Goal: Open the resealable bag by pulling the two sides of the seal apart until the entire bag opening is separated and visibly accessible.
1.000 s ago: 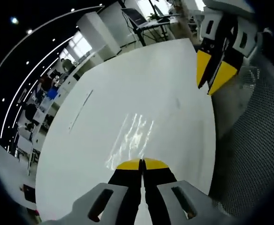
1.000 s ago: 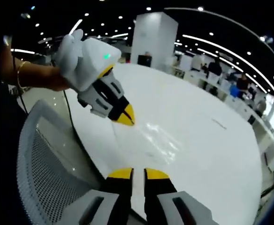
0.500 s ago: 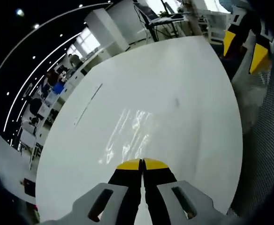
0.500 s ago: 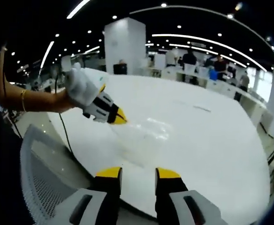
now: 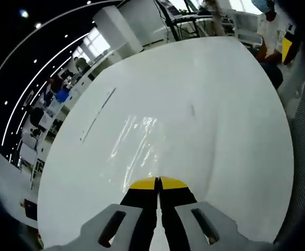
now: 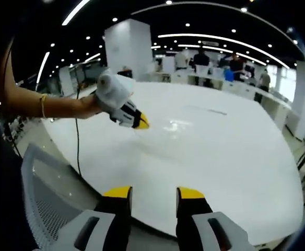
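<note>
getting ready to pull the bag open

lying flat on the white table point(image 5: 220, 157), clear bag point(image 5: 134, 149) with seal not yet parted. left gripper point(image 5: 158, 182) down at the bag's near edge, jaws tight together, likely pinching that edge but hard to tell. right gripper point(image 6: 152, 192) well apart from the bag, jaws apart, holding nothing. next: bring it in, pinch the other side, pull away

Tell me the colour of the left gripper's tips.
Yellow tips on the left gripper, above black; clearest in the left gripper view.
</note>
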Demonstrator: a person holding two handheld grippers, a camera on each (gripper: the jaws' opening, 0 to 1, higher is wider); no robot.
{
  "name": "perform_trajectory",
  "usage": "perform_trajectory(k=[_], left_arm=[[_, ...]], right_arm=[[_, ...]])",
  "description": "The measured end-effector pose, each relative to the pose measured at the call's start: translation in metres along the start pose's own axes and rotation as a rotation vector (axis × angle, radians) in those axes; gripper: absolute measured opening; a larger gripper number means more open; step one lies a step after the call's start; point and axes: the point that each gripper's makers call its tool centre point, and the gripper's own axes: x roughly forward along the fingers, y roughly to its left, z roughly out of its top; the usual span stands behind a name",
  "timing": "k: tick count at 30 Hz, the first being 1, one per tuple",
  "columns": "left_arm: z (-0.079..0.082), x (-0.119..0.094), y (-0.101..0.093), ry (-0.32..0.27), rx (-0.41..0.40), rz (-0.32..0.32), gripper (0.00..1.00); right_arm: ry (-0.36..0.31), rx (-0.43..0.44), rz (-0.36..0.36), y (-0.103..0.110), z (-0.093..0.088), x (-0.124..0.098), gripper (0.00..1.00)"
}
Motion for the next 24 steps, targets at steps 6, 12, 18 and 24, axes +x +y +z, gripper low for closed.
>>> perform_trajectory(k=[6,12,18,24], left_arm=[[0.008,0.020,0.013,0.002,-0.011,0.017,0.02],[0.016,0.040,0.025,0.005,-0.050,0.028,0.04],[0.033,0.054,0.028,-0.017,-0.072,0.030,0.01],[0.044,0.062,0.027,-0.030,-0.051,0.021,0.02]], right_arm=[[-0.002,0.021,-0.024,-0.010,-0.001,0.000,0.31],[0.000,0.044,-0.044,-0.019,-0.004,-0.001,0.30],[0.001,0.070,-0.061,-0.024,-0.008,-0.004,0.30],[-0.002,0.085,-0.066,-0.028,-0.010,-0.005,0.30]])
